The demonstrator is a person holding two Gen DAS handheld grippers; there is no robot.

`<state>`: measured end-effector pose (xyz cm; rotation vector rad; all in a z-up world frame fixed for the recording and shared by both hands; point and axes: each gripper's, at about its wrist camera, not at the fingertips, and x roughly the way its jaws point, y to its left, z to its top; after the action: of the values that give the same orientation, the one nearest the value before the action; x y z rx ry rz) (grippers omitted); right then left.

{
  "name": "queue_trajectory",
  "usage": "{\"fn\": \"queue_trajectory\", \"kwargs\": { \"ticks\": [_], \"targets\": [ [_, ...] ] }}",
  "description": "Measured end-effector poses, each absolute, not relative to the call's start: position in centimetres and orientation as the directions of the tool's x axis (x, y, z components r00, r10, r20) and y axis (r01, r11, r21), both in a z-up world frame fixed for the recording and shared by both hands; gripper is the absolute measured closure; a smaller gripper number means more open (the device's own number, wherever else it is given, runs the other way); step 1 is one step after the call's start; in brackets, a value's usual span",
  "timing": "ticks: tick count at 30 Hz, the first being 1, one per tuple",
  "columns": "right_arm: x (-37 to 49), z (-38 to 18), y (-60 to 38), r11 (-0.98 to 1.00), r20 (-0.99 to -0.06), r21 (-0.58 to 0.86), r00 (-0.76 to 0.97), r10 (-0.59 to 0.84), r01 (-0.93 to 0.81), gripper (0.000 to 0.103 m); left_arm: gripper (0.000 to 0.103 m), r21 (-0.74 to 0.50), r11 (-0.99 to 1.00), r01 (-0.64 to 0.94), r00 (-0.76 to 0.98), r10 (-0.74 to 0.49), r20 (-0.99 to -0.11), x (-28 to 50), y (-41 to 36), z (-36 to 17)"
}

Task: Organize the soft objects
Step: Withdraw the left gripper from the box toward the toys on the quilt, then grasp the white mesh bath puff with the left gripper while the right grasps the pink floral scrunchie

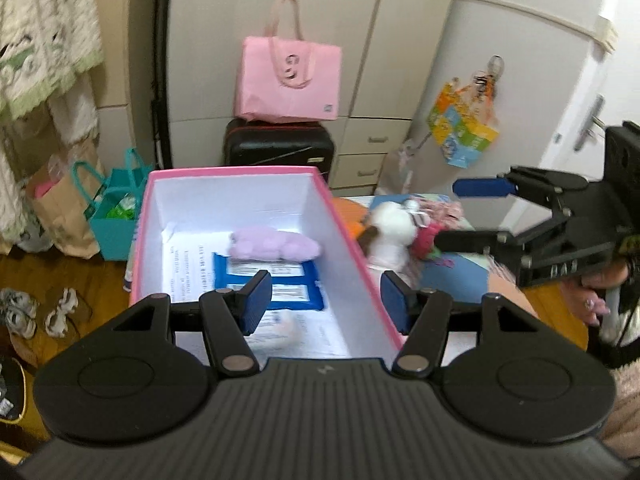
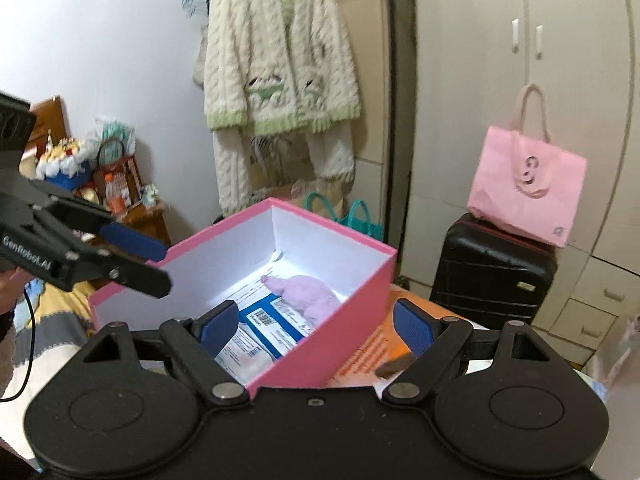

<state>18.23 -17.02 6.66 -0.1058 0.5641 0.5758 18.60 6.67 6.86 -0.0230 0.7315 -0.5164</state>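
Plush toys are lying in two places. A lilac plush toy (image 1: 276,245) is resting inside the pink box (image 1: 352,256), toward its far end, partly on blue-and-white packets (image 1: 276,284) that are covering the white floor of the box together with printed sheets. Outside, just beyond the box's right wall, a white plush toy (image 1: 390,232) is sitting among pink and patterned soft things on a blue cushion-like surface; the blur is making those hard to tell apart.

The left gripper (image 1: 326,296) is hovering above the near end of the box with its fingers spread wide and nothing between them; the box's right wall is running up between the two blue pads. The right gripper (image 2: 316,324) is also gaping empty, straddling the nearest corner of the box, one pad over the inside and one over an orange printed sheet (image 2: 372,344) lying beside it. In the left view the right gripper is reaching toward the white toy, its lower finger near the pink tangle.

Behind the box a black suitcase (image 1: 278,148) is standing with a pink tote bag (image 1: 288,80) on top. A teal bag (image 1: 116,216) is standing on the floor, and a cream cardigan (image 2: 276,68) is hanging on the wall.
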Motion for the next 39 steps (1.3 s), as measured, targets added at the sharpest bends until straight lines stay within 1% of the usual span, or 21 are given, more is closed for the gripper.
{"fn": "queue_trajectory", "kwargs": {
  "ticks": [7, 13, 20, 24, 28, 30, 33, 36, 39],
  "targets": [
    [15.7, 8.5, -21.3, 0.858, -0.442, 0.092, 0.752, 0.489, -0.505, 0.015, 0.044, -0.163, 0.840, 0.517, 0.616, -0.497, -0.612, 15.3, 3.0, 8.0],
    [14.2, 8.3, -24.4, 0.869, -0.396, 0.096, 0.782, 0.481, -0.486, 0.015, 0.044, -0.125, 0.813, 0.568, 0.600, -0.513, -0.613, 13.4, -0.4, 7.7],
    [13.7, 7.7, -28.3, 0.889, -0.355, 0.127, 0.817, 0.455, -0.440, 0.014, 0.044, -0.109, 0.800, 0.590, 0.586, -0.517, -0.625, 13.4, -4.2, 6.3],
    [13.9, 6.9, -30.0, 0.909, -0.337, 0.125, 0.844, 0.417, -0.399, 0.014, 0.044, -0.077, 0.809, 0.583, 0.611, -0.498, -0.615, 13.7, -6.2, 5.2],
    [14.1, 5.8, -31.1, 0.945, -0.299, 0.067, 0.897, 0.325, -0.320, 0.014, 0.044, -0.013, 0.827, 0.562, 0.666, -0.462, -0.586, 13.5, -8.1, 4.1],
    [14.4, 5.2, -31.7, 0.949, -0.285, 0.046, 0.906, 0.312, -0.312, 0.014, 0.044, 0.013, 0.841, 0.540, 0.694, -0.437, -0.572, 13.7, -9.0, 3.3],
    [15.4, 4.4, -32.7, 0.954, -0.277, 0.071, 0.913, 0.298, -0.290, 0.014, 0.044, 0.034, 0.861, 0.507, 0.719, -0.401, -0.568, 14.1, -10.6, 1.9],
    [16.6, 3.6, -33.5, 0.961, -0.286, 0.082, 0.917, 0.277, -0.265, 0.014, 0.044, 0.039, 0.882, 0.470, 0.737, -0.368, -0.567, 14.7, -11.6, 0.5],
    [17.9, 2.6, -33.8, 0.974, -0.317, 0.029, 0.922, 0.222, -0.224, 0.015, 0.044, 0.075, 0.906, 0.417, 0.780, -0.314, -0.541, 15.2, -12.6, -0.9]
  ]
}}
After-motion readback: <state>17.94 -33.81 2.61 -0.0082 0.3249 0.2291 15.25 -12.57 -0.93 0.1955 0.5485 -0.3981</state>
